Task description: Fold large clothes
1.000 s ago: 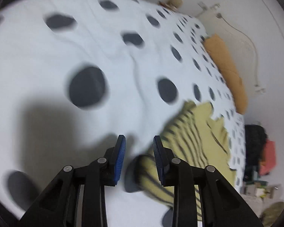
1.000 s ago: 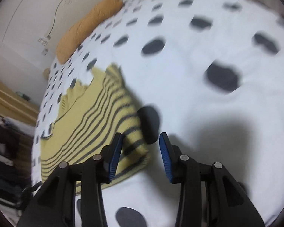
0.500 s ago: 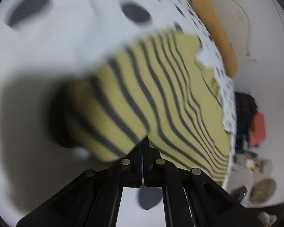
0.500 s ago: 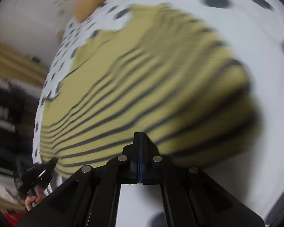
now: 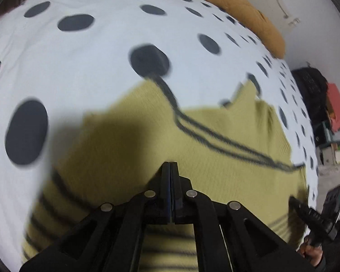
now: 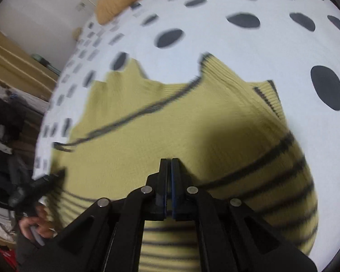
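Note:
A yellow knit sweater [image 5: 226, 122] with dark stripes lies on a white bed cover with black dots [image 5: 90, 68]. Its plain upper part and collar [image 6: 206, 65] point away from me; the striped part bulges up close under both grippers. My left gripper [image 5: 170, 163] is shut, and striped fabric seems to be pinched at its tips. My right gripper [image 6: 169, 159] is shut the same way over the sweater [image 6: 170, 113]. Each view catches the other gripper at the sweater's side edge, the right one [image 5: 292, 200] and the left one [image 6: 61, 172], each in a hand.
An orange pillow [image 5: 238, 6] lies at the far end of the bed cover [image 6: 238, 52], against a white wall. Dark clothes and a red item [image 5: 335, 104] are piled beside the bed. Stacked clothes [image 6: 2, 117] sit along that same side.
Both grippers stood open at the sweater's striped corners, then shut. They have since travelled over the sweater toward its collar, with the striped part rising along with them.

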